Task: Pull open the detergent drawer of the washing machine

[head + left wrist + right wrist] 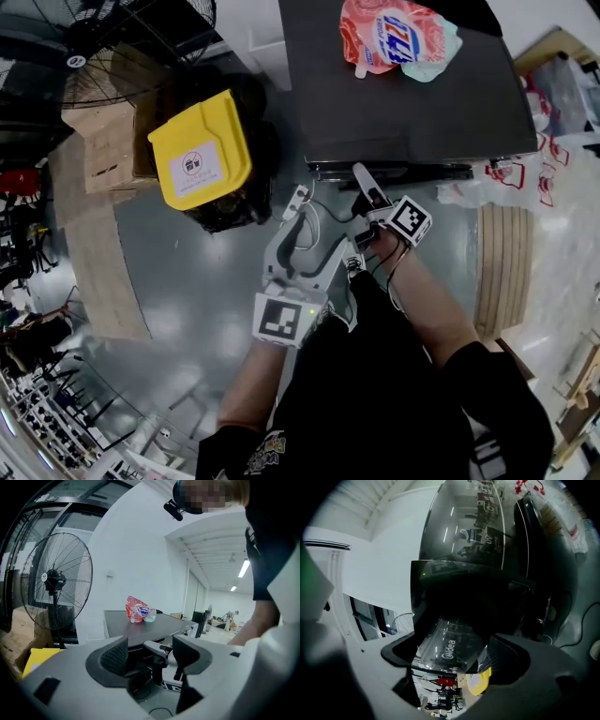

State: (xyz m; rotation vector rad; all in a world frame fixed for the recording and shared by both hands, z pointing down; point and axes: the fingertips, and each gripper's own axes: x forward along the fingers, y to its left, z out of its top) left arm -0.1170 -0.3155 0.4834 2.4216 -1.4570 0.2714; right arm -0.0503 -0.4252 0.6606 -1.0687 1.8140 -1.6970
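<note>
Glossy grey floor (178,281) spreads in front of the dark washing machine (403,103), whose top carries a pink detergent pouch (398,37). The head view shows only that top and its front edge — the front face, drawer included, is hidden beneath the edge. The drawer (446,641) shows only in the right gripper view, as a shiny panel with a logo. Much of it is lost in dark reflections and its edges are hard to trace.

The right gripper (452,657) is at the machine's front edge, toward the left end. Its fingers stand wide apart with the drawer panel between them, and neither pad is seen pressing on it. The left gripper (151,654) hangs just behind and left of it, fingers apart and empty, with the other gripper visible through the gap.

To the left, a yellow bin lid (202,150) and cardboard boxes (103,141) sit near the machine's corner. A fan (94,37) is cut off at the picture's top. Stacked boards (502,262) line the right side — between them and the bin the floor lies open.
</note>
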